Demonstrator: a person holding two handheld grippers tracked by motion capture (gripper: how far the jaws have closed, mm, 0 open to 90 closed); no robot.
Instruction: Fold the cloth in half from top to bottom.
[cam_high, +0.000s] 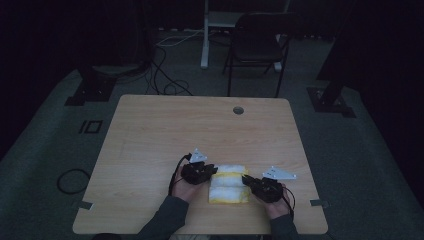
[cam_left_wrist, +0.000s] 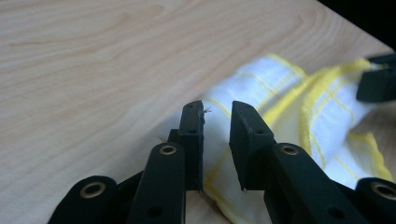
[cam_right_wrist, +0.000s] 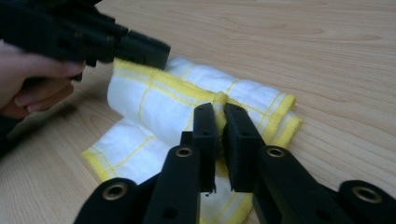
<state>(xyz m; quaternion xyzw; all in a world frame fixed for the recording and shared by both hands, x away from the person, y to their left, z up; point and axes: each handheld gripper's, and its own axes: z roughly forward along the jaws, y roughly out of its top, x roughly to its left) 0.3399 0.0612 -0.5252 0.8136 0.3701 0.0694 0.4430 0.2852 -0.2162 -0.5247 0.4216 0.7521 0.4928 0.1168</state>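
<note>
A white cloth with yellow stripes and hem (cam_high: 229, 184) lies folded near the table's front edge, between my two grippers. My left gripper (cam_high: 214, 171) sits at its left edge. In the left gripper view its jaws (cam_left_wrist: 217, 116) stand apart with nothing between them, and the cloth (cam_left_wrist: 289, 93) lies just beyond. My right gripper (cam_high: 245, 177) is at the cloth's right side. Its jaws (cam_right_wrist: 220, 116) are nearly together, pinching a bunched bit of the yellow hem of the cloth (cam_right_wrist: 154, 102). The left gripper (cam_right_wrist: 140, 49) and its hand (cam_right_wrist: 32, 88) hover over the cloth's far side.
The wooden table (cam_high: 200, 125) has a round cable hole (cam_high: 238, 110) near its far edge. Beyond the table stand a dark folding chair (cam_high: 255, 40) and stand legs, with cables (cam_high: 165, 75) on the grey floor.
</note>
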